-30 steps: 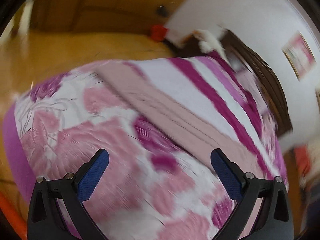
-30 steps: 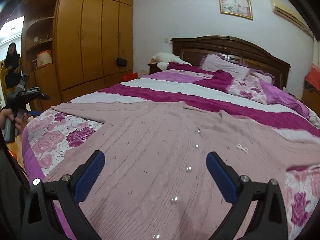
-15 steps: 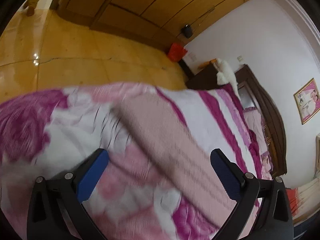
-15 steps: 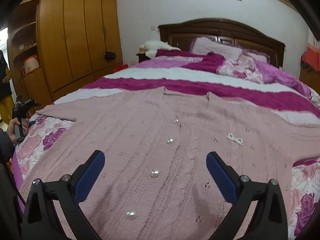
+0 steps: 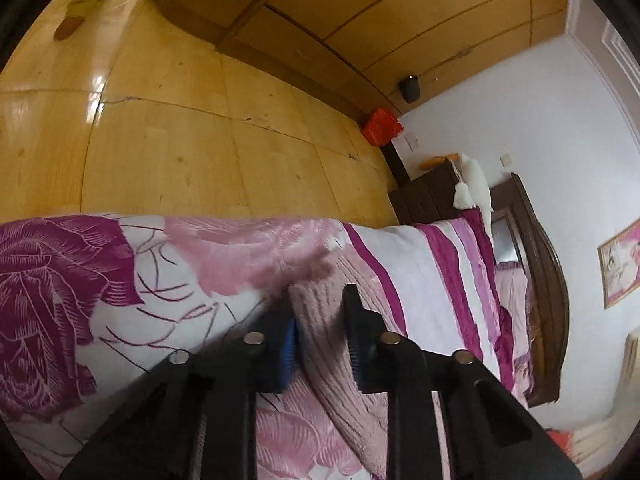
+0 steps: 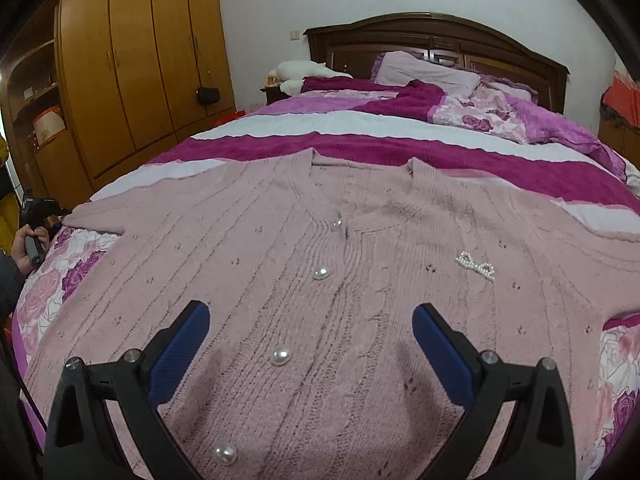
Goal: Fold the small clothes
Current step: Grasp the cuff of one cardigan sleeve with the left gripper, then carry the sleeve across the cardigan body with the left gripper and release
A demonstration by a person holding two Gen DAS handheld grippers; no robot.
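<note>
Pinching cardigan sleeve (image 5: 320,320): left gripper (image 5: 320,312), sleeve end blurred; right gripper (image 6: 311,320): jaws wide, empty, above cardigan (image 6: 320,240)

1. In the right wrist view, the cardigan (image 6: 360,280) lies flat across the bed (image 6: 360,132); the space above it is open.
2. The headboard (image 6: 440,36) and pillows (image 6: 424,72) close off the top of the frame.
3. The wardrobe (image 6: 132,72) walls the upper left.
4. In the left wrist view, bare floor (image 5: 200,140) fills the upper left, beside the bed's edge.

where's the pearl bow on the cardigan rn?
Right wrist view: pearl bow lies on the pink cardigan, on the image's right, right of the pearl buttons.
</note>
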